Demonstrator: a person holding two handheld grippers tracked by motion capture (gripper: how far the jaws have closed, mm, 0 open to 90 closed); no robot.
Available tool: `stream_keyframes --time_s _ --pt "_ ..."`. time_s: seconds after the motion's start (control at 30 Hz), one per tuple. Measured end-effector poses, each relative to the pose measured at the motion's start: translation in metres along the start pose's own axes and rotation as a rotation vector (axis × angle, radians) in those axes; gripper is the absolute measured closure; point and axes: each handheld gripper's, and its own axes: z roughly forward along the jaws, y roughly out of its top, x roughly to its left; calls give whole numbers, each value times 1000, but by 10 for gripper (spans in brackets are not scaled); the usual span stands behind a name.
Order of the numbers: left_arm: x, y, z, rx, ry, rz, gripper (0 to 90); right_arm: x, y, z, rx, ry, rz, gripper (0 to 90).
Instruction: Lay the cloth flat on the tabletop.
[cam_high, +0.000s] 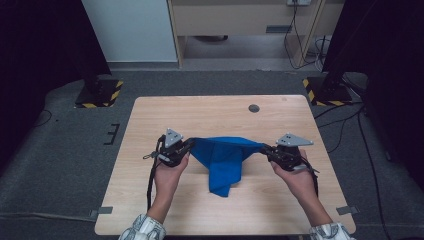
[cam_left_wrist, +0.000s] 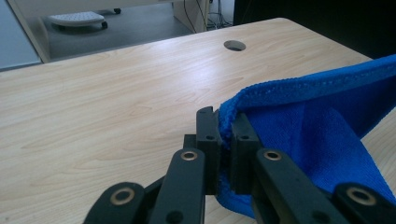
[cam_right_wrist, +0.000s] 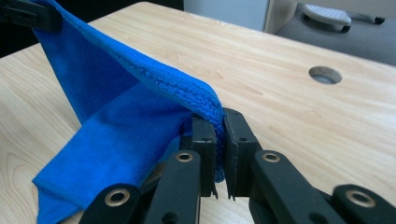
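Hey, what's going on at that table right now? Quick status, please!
Left gripper shut on blue cloth, right gripper shut on its other end. Cloth stretched between them, middle hanging to the table. Nothing in the way.

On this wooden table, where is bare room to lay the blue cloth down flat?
The widest bare patch of the light wooden table lies behind the blue microfibre cloth, up to the round cable hole. Narrower strips lie outside the left gripper and the right gripper. The middle is crowded: the cloth hangs stretched between both grippers, with its tail on the wood.
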Motion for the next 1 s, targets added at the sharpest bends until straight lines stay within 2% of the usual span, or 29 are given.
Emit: stream_keyframes --time_s 0.33,0.5,0.9,1.0 --pt "-4 14 -14 -30 0 -1 849 5 19 -16 -27 -8 -18 845" --pt "-4 17 -15 -28 1 1 852 7 26 -17 -30 -9 -16 845" --pt "-2 15 -16 -21 0 -3 852 6 27 -16 -35 -5 -11 845" --pt "-2 16 -19 -34 -2 -7 851 7 29 -19 -40 -8 -18 844"
